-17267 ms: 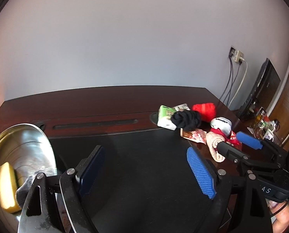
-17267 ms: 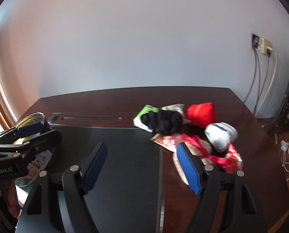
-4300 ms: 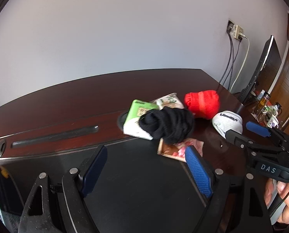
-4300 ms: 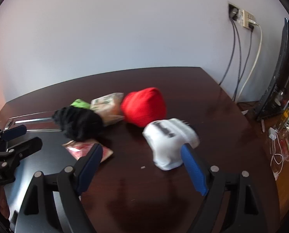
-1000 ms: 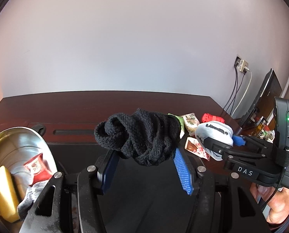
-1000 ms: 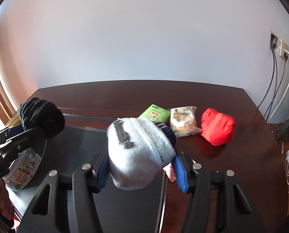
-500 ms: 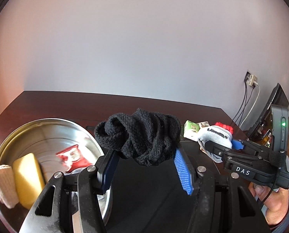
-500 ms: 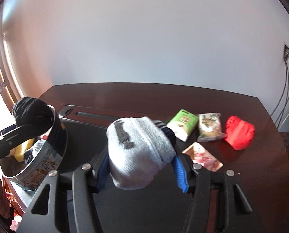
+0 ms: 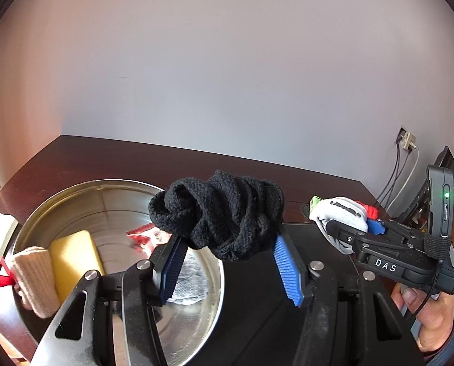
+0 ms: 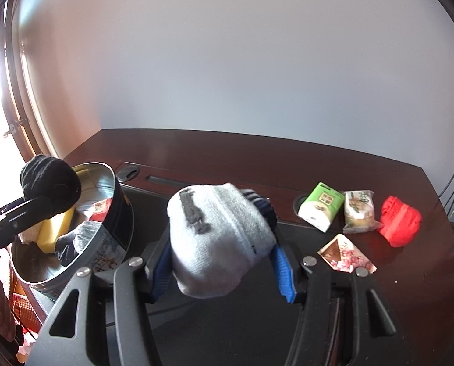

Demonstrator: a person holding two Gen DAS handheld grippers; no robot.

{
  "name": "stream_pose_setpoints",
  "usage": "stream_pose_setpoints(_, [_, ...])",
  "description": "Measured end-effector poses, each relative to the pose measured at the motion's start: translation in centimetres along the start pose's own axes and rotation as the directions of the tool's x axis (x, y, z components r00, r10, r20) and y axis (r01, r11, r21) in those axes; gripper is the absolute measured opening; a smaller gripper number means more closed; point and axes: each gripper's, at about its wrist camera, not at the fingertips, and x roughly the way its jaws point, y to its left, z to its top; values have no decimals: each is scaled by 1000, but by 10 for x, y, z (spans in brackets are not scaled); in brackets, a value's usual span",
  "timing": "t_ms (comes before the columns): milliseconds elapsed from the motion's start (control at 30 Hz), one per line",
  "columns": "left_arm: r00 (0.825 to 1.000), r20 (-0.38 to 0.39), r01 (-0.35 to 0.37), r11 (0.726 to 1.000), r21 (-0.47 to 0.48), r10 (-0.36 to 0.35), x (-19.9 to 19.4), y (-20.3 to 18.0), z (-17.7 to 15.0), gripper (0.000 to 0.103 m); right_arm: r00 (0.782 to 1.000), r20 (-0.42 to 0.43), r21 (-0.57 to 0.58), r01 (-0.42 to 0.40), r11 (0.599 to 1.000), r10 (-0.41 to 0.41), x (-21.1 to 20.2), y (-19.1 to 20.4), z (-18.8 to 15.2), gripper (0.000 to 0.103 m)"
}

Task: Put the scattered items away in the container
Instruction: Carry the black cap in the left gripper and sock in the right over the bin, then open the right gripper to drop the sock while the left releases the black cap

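Observation:
My left gripper (image 9: pixel 227 256) is shut on a black knitted sock ball (image 9: pixel 218 210) and holds it above the near right rim of the round metal tin (image 9: pixel 74 189). The tin holds a yellow block (image 9: pixel 71 259), a beige rolled sock (image 9: pixel 35 277), a red packet (image 9: pixel 141 235) and a grey sock (image 9: pixel 190 283). My right gripper (image 10: pixel 222 259) is shut on a white-grey sock ball (image 10: pixel 218 238), in the air right of the tin (image 10: pixel 111 244). It also shows in the left wrist view (image 9: pixel 339 216).
On the dark wooden desk (image 10: pixel 227 152) at the right lie a green packet (image 10: pixel 320 206), a clear snack packet (image 10: pixel 359 212), a red knitted ball (image 10: pixel 400 224) and a pink-brown sachet (image 10: pixel 345 254). A black mat (image 10: pixel 154 204) covers the desk's front. Cables hang down the right wall.
My left gripper has moved left with the black sock ball and is now over the tin. My right gripper has followed to the left with the white sock ball.

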Motion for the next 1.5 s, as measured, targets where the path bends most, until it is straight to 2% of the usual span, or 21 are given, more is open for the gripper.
stream_pose_setpoints(533, [994,5,-107,992,-73,107,-28,61,-13,58,997,-5,-60,-76,995,76,12,50,12,57])
stream_pose_setpoints(1033, [976,4,-217,967,-133,220,-38,112,-8,58,987,-17,-162,-161,974,161,20,114,19,57])
stream_pose_setpoints(1500, [963,-36,-268,951,-152,266,-36,135,-10,59,976,-69,-247,-219,944,208,42,166,9,58])
